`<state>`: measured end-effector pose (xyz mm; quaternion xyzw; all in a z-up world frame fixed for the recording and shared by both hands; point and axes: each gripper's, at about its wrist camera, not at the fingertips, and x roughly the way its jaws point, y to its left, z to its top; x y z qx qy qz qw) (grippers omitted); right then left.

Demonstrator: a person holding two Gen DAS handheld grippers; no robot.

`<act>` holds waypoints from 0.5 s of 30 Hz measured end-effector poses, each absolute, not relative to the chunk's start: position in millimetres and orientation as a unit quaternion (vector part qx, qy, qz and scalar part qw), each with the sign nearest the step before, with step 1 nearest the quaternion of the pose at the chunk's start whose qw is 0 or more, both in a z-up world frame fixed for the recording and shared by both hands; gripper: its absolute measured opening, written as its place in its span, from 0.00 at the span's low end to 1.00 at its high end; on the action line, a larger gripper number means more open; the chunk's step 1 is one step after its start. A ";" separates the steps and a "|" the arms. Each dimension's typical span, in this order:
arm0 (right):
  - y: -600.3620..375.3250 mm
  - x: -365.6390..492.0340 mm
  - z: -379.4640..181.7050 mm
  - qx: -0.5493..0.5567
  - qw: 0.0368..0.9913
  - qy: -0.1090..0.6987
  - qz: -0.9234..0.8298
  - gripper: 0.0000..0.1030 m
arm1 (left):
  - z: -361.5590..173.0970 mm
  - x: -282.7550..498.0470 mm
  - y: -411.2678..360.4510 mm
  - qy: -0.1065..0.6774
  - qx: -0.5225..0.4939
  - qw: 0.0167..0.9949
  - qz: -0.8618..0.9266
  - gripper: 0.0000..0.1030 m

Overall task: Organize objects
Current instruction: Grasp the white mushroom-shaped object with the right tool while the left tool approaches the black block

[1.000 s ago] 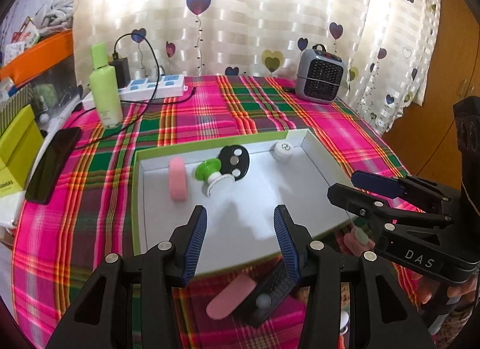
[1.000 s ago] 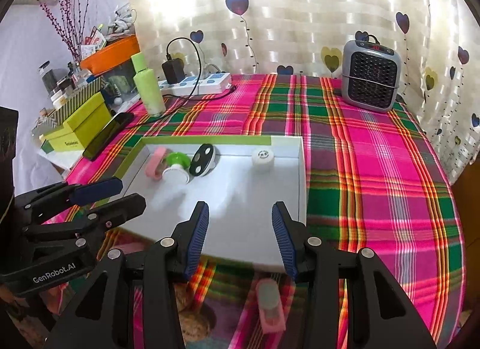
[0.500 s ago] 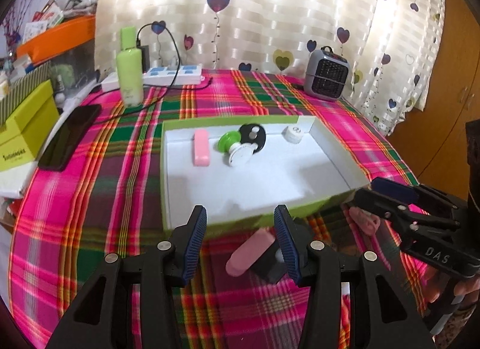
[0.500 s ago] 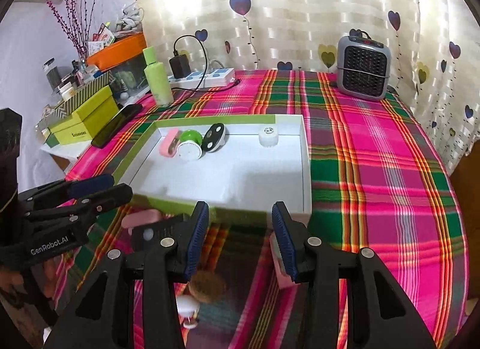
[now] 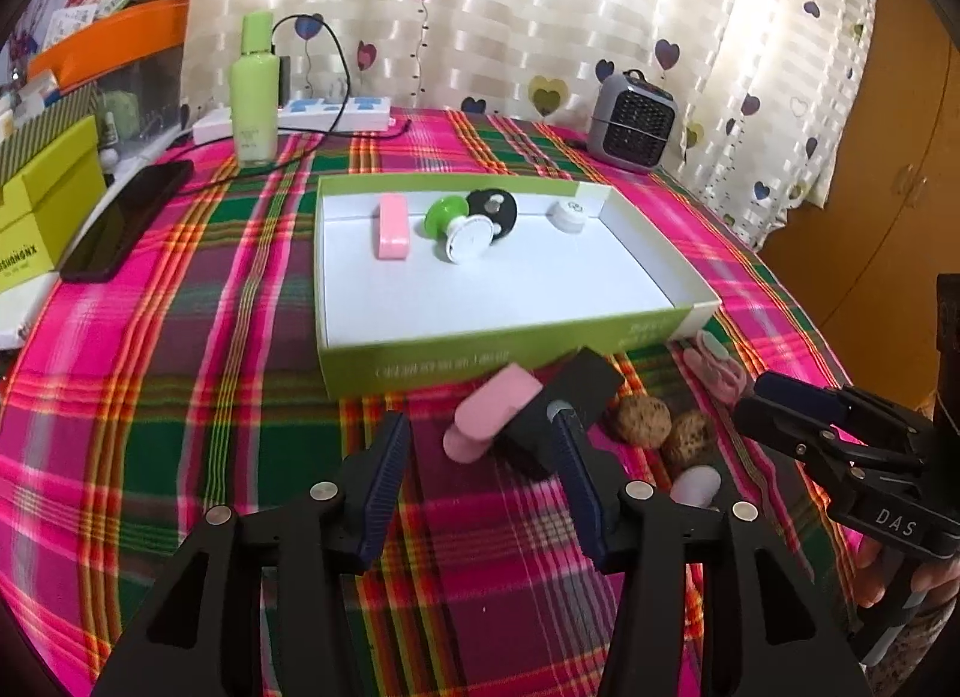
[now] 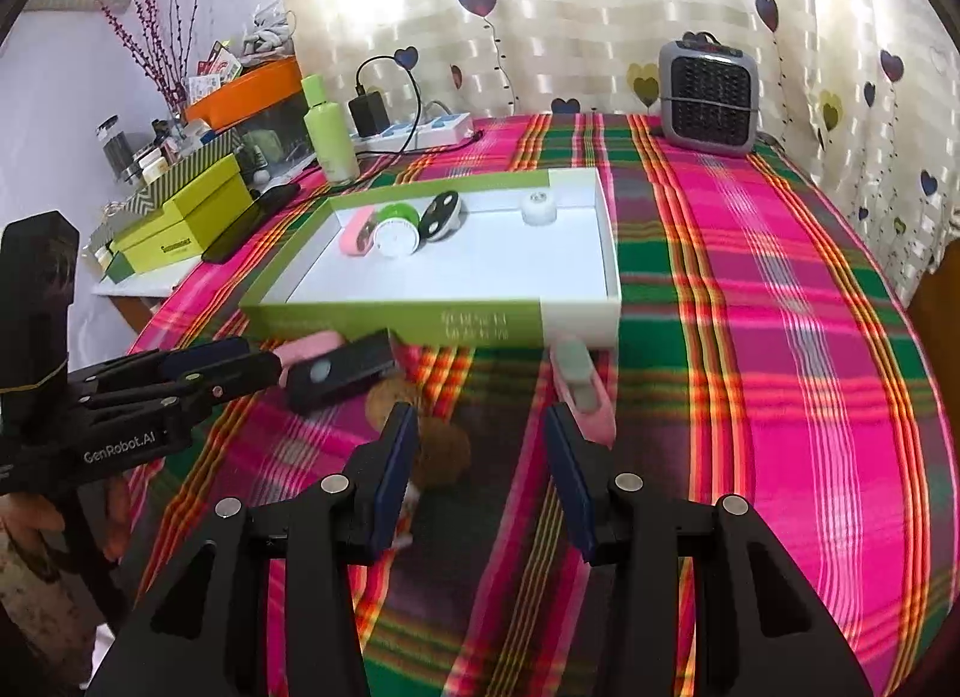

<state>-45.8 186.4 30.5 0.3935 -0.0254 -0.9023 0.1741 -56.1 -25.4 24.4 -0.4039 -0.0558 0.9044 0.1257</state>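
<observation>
A green-walled white box (image 5: 498, 358) (image 6: 420, 325) holds a pink block (image 5: 393, 226), a green-and-white round piece (image 5: 459, 223), a black disc (image 5: 495, 208) and a small white cap (image 5: 567, 214). In front of it on the plaid cloth lie a pink oblong piece (image 5: 489, 412), a black block (image 5: 564, 406) (image 6: 339, 370), two brown walnuts (image 5: 645, 420) (image 6: 444, 451), and a pink clip (image 6: 582, 385). My left gripper (image 5: 480, 466) is open and empty, just short of the pink piece. My right gripper (image 6: 480, 457) is open and empty, over the walnuts and the clip.
A green bottle (image 5: 255, 97), a power strip (image 5: 336, 112) with a cable, a small grey heater (image 5: 633, 121) (image 6: 708, 91) and a black phone (image 5: 126, 217) sit around the box. Yellow-green boxes (image 6: 180, 223) stand at the left edge. A curtain hangs behind.
Both grippers have drawn back from over the box towards the table's near side. The loose objects in front of the box have come into full view. Both stay open.
</observation>
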 end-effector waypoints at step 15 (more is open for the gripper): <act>172.8 -26.2 17.8 0.403 0.207 -0.028 -0.891 0.44 | 8.1 -57.2 -17.0 -0.048 -0.420 0.152 0.893 0.47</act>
